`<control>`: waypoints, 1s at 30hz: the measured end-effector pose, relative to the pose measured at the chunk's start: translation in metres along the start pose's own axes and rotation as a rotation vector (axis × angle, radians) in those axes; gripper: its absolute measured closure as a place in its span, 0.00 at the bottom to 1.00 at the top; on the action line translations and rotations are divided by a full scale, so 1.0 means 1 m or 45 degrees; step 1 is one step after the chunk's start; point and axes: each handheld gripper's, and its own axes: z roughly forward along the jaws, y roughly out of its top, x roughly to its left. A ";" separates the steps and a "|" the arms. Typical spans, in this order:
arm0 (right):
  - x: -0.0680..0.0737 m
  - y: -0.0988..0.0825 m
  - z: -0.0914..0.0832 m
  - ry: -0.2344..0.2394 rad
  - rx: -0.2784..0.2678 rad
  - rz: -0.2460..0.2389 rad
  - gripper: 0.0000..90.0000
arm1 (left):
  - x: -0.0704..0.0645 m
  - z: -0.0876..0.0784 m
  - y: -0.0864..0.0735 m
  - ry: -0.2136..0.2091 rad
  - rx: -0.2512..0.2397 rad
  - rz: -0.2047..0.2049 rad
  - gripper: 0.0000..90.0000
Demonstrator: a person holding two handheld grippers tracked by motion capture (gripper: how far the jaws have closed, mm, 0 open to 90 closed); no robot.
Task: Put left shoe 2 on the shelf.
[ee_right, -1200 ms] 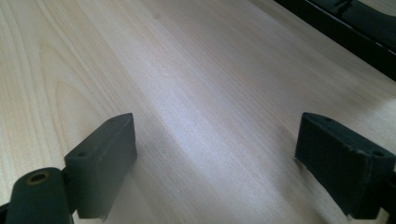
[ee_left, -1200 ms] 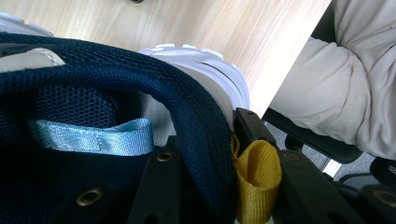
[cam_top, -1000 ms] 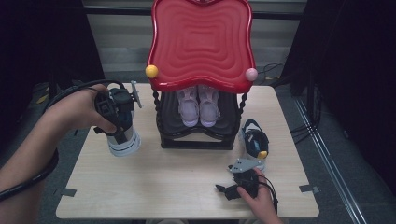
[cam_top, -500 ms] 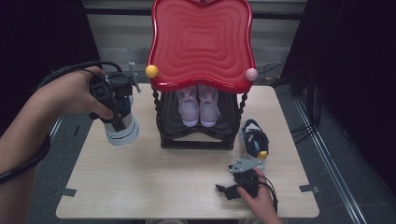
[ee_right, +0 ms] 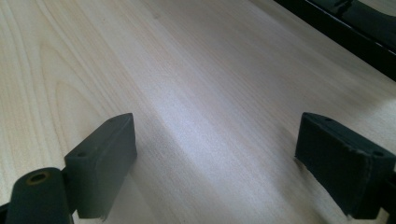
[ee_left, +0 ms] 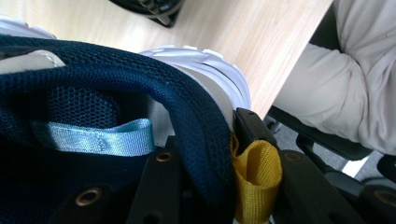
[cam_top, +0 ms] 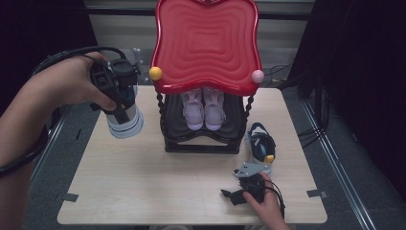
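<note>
My left gripper (cam_top: 119,103) hangs over the table's left edge, shut on the heel collar of a navy mesh shoe (cam_top: 125,122) with a white sole, which is held off the table. In the left gripper view the black jaws clamp that navy collar (ee_left: 201,126), one inside the shoe and one behind the heel, beside a yellow pull tab (ee_left: 254,177). A matching navy shoe (cam_top: 261,146) stands on the table to the right of the rack. My right gripper (cam_top: 232,195) lies on the table near the front edge, open, with bare wood between its pads (ee_right: 105,158).
A black shoe rack (cam_top: 201,143) with a red wavy top (cam_top: 206,43) stands at the back middle of the wooden table (cam_top: 143,187). A pair of pale pink sneakers (cam_top: 203,108) sits on its lower shelf. Cables lie on the floor to the right.
My left gripper has lifted the navy shoe higher and carried it slightly back and left. The right gripper has not moved.
</note>
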 end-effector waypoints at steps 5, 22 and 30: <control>0.000 0.000 0.000 0.000 0.000 0.000 0.13 | -0.003 -0.012 0.003 0.040 -0.020 0.001 0.80; 0.000 0.000 0.000 0.000 0.000 0.002 0.13 | -0.016 -0.051 0.015 0.193 -0.064 0.012 0.80; 0.000 0.000 0.000 0.000 -0.001 -0.003 0.13 | -0.026 -0.065 0.026 0.273 -0.089 0.059 0.80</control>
